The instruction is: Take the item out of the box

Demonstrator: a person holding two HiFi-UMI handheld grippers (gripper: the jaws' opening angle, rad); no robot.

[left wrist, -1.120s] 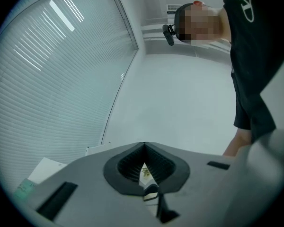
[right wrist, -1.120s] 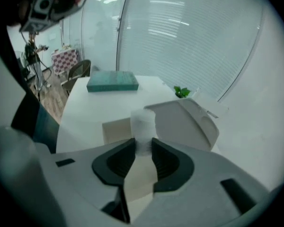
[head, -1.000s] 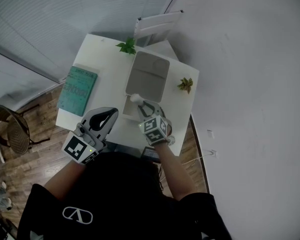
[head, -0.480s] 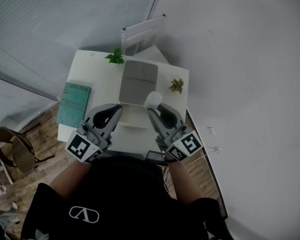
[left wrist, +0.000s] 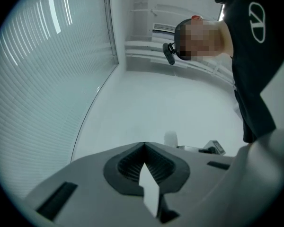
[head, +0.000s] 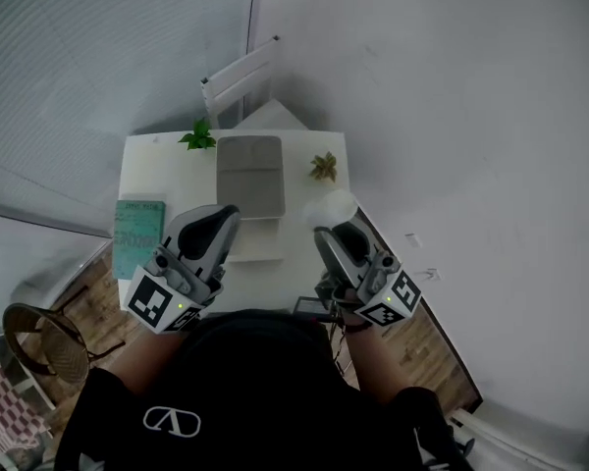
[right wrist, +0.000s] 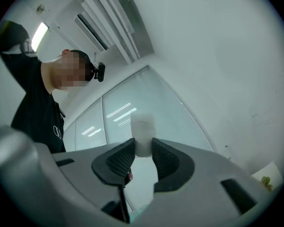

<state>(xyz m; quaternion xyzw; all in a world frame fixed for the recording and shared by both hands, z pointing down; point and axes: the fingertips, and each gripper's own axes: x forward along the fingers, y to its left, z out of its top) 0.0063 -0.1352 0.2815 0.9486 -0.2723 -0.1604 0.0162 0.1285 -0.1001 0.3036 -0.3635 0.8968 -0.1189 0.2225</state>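
The small white item (head: pixel 332 206) is pinched between the jaws of my right gripper (head: pixel 334 228), high above the table's right edge. In the right gripper view the white item (right wrist: pixel 143 135) stands up out of the pads of the right gripper (right wrist: pixel 143 148), against the window. The white box (head: pixel 258 241) sits on the table (head: pixel 152 170), its grey-lined lid (head: pixel 250 173) laid open behind it. My left gripper (head: pixel 220 216) hovers over the box's left side, shut and empty. In its own view the left gripper (left wrist: pixel 144 144) has its tips touching, and the item (left wrist: pixel 171 138) shows beyond them.
A green book (head: pixel 137 235) lies at the table's left. Two small plants (head: pixel 197 135) (head: pixel 323 166) stand beside the lid. A white chair (head: pixel 240 77) is behind the table, a wicker chair (head: pixel 44 337) on the wooden floor at left. A wall runs close along the right.
Both grippers have risen. The right one lifted the white item from the box and tipped upward, moving right. The left gripper stays shut.
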